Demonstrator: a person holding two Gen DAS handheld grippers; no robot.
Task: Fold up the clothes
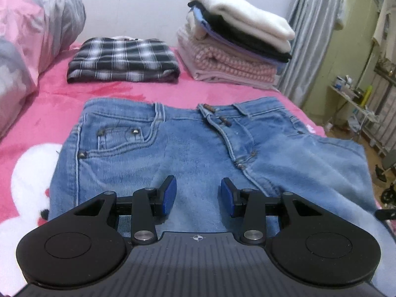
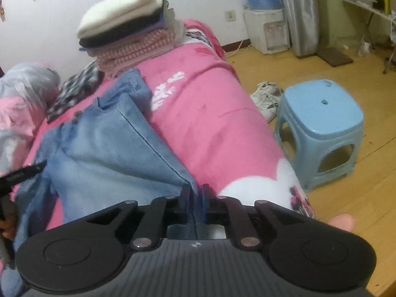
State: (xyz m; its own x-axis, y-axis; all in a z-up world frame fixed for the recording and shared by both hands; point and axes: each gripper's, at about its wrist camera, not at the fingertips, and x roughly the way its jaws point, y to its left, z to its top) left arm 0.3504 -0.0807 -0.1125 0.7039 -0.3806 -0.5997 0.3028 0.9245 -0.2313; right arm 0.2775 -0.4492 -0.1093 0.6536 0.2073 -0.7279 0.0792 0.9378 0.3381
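Nearest the lens, the left hand-held gripper (image 1: 198, 193) hangs released over the thigh of the jeans (image 1: 188, 153), its blue pads (image 1: 170, 195) apart with bare denim showing between them. These blue jeans lie front side up on the pink bed (image 1: 123, 91), waistband toward the far wall, long axis running from the wall back toward the camera, fly buttons undone. Right hand-held gripper (image 2: 197, 199) is clenched on the jeans' edge (image 2: 118, 148) at the bed's side, a thin fold of denim pinched between its pads. Beyond the waistband sit a folded plaid shirt (image 1: 123, 60) and, to its right, a stack of folded clothes (image 1: 235, 39), apart from the jeans. Rumpled bedding (image 1: 32, 32) lies at the left. On the floor beside the bed stand a light-blue plastic stool (image 2: 321, 128) and a white sneaker (image 2: 267, 96).
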